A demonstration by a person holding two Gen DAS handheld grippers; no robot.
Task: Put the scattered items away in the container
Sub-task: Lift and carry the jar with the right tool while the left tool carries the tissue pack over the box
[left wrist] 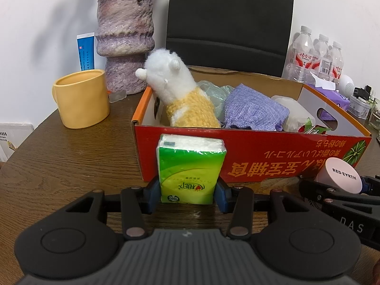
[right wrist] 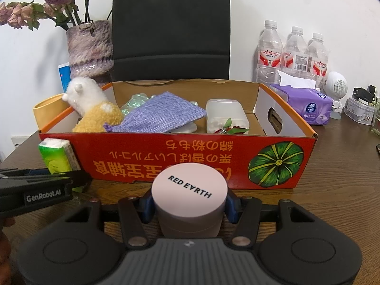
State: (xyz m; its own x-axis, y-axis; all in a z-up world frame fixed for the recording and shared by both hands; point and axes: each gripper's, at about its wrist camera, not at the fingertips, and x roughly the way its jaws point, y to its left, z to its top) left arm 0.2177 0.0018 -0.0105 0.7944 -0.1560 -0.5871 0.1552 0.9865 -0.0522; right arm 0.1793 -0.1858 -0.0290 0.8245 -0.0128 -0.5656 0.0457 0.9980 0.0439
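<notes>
A red cardboard box (left wrist: 273,156) (right wrist: 147,163) stands open on the wooden table. It holds a white and yellow plush alpaca (left wrist: 180,95) (right wrist: 92,109), a purple woven pouch (left wrist: 254,109) (right wrist: 161,114) and a clear plastic case (right wrist: 225,116). My left gripper (left wrist: 187,192) is shut on a green tissue pack (left wrist: 190,168) (right wrist: 58,156), upright just in front of the box's near wall. My right gripper (right wrist: 188,204) is shut on a pink round jar (right wrist: 188,194) (left wrist: 339,178) lettered RED EARTH, also in front of the box.
A yellow mug (left wrist: 80,97) and a purple vase (left wrist: 125,38) stand left of the box. A black chair back (right wrist: 171,28) is behind it. Water bottles (right wrist: 294,52), a purple tissue pack (right wrist: 306,104) and a white speaker (right wrist: 336,87) stand at the right.
</notes>
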